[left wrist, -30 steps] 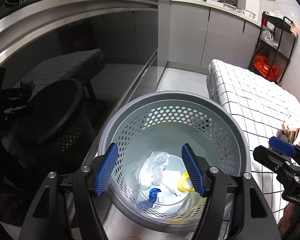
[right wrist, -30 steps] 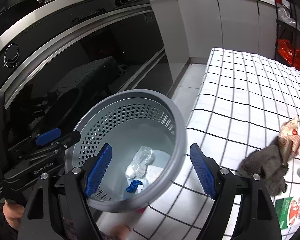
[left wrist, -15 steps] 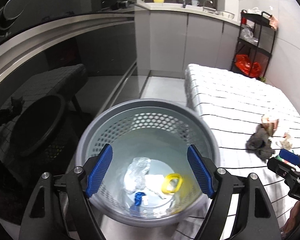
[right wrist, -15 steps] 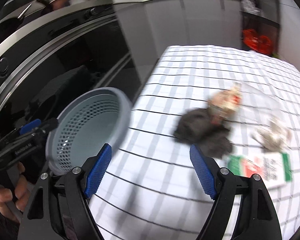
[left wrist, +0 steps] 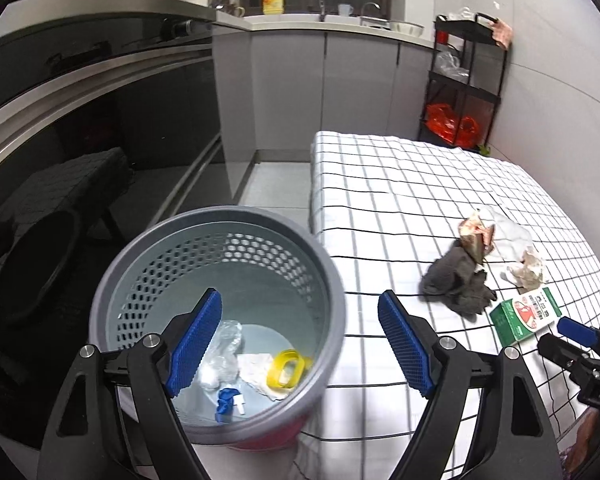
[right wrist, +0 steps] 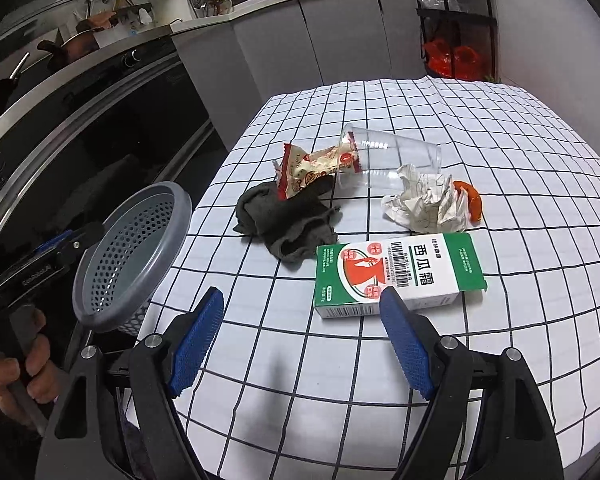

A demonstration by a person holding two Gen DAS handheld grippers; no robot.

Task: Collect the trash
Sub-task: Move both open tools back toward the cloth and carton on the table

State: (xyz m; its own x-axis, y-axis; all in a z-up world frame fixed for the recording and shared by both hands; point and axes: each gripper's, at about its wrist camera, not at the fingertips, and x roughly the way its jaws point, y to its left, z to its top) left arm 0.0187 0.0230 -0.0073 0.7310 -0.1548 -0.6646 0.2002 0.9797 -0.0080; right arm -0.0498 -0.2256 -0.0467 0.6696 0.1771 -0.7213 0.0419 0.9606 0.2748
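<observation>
A grey perforated trash basket (left wrist: 204, 236) stands beside the table's left edge; it holds clear plastic, a yellow ring, tissue and a blue bit. It also shows in the right wrist view (right wrist: 140, 236). On the checked tablecloth (right wrist: 500, 128) lie a green and white box (right wrist: 396, 276), a dark grey rag (right wrist: 288, 220), a red snack wrapper (right wrist: 316, 168), a clear plastic cup (right wrist: 392, 160), crumpled paper (right wrist: 428, 204) and an orange scrap (right wrist: 472, 200). My left gripper (left wrist: 300, 344) is open and empty over the basket. My right gripper (right wrist: 300, 336) is open and empty above the cloth, just short of the box.
Dark oven fronts (left wrist: 80, 120) and grey cabinets (left wrist: 340, 88) run along the left and back. A black shelf rack (left wrist: 464, 80) with red bags stands at the far right. The table drops off at its left edge next to the basket.
Both grippers have swung right, away from the basket. The right gripper now looks at the trash on the table instead of into the basket. Both stay open.
</observation>
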